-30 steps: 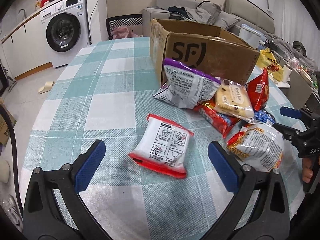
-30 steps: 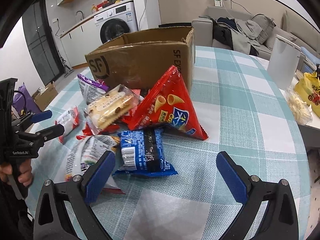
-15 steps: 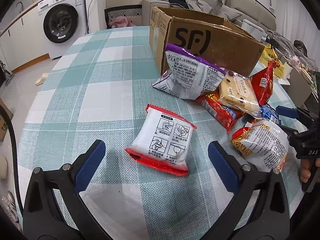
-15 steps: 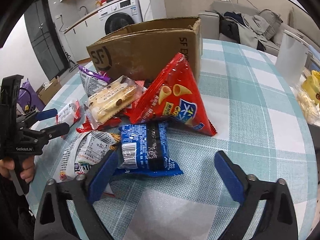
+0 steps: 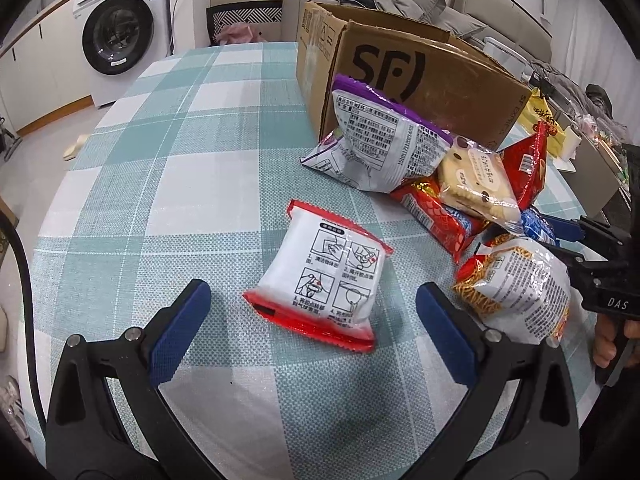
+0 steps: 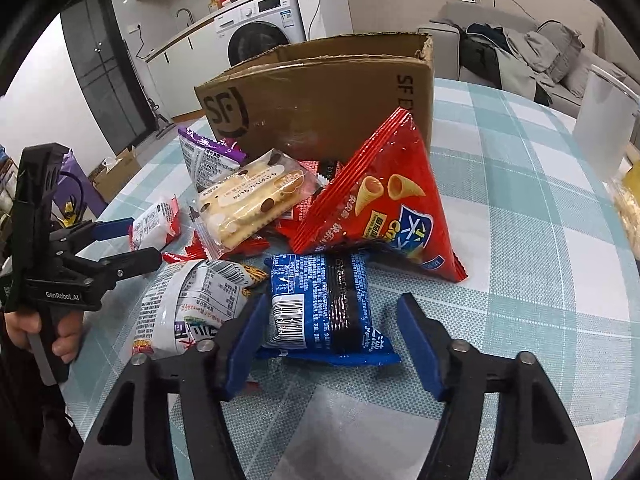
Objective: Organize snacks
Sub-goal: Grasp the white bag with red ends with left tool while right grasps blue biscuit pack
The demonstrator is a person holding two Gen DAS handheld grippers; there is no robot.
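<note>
**Lin:** Across the checked table (image 5: pixel 168 184), where do the snacks sit?

**Mo:** Most are heaped against the front wall of the cardboard box (image 5: pixel 424 80), which stands open-topped toward the far edge. A purple-and-white bag (image 5: pixel 380 148) leans on the box. A biscuit pack (image 5: pixel 476 184) lies on top of a red wrapper (image 5: pixel 436 220), and a red triangular cone-snack bag (image 6: pixel 384 204) props up beside them.

**Lin:** And the left hand-held gripper (image 5: pixel 310 326)?

**Mo:** Its blue pads are spread wide apart, low over the table. A white packet with red ends (image 5: pixel 324 280) lies flat just ahead of them, between the two pads' lines, touching neither. That packet sits apart from the heap, nearer the near edge.

**Lin:** The right hand-held gripper (image 6: pixel 332 344)?

**Mo:** Its pads stand apart, on either side of the blue cookie pack (image 6: pixel 324 304). The left pad is right at the pack's edge; whether it touches, I cannot tell. The right pad has a clear gap. The pack rests flat on the table in front of the cone-snack bag.

**Lin:** Anything beside it?

**Mo:** A white noodle-style bag (image 6: pixel 192 308) lies just to its left, between the two grippers.

**Lin:** Beyond the table?

**Mo:** A washing machine (image 5: pixel 120 32) against the wall and a sofa (image 6: pixel 552 52) piled with clothes.
</note>
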